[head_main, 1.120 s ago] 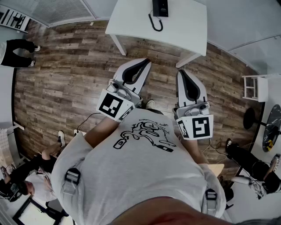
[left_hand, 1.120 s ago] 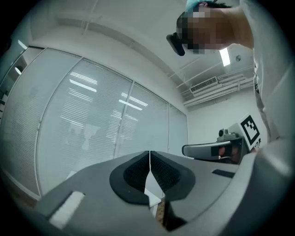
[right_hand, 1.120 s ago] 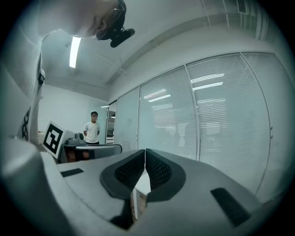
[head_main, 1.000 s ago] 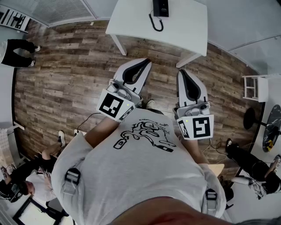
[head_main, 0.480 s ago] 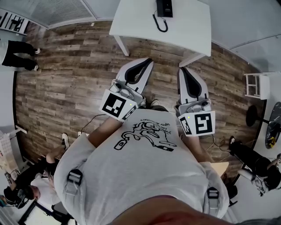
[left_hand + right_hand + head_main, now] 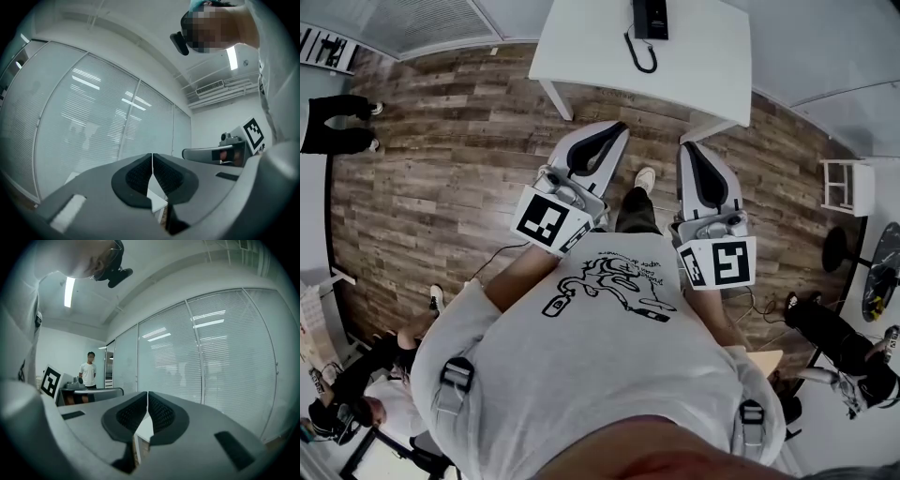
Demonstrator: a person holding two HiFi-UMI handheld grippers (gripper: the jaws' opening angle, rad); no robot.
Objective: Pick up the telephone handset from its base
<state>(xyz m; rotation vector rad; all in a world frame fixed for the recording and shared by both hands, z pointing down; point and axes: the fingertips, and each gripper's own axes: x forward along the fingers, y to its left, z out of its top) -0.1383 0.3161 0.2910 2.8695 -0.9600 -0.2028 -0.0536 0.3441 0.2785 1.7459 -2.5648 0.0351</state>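
A black telephone with its handset on the base and a curled cord sits at the far side of a white table in the head view. My left gripper and right gripper are held out level in front of the chest, short of the table, well apart from the phone. Both are shut with nothing between the jaws. In the left gripper view the left gripper shows its pads pressed together, with a table corner below. The right gripper looks the same in its own view.
Wood floor lies between me and the table. My shoe shows between the grippers. A small white stand is at the right, and people sit or stand at the left edges. A glass wall with blinds is behind the table; a person stands far off.
Both grippers have drifted slightly toward the table, still shut. A foot has stepped into view between them, and the table sits a little nearer in the picture.
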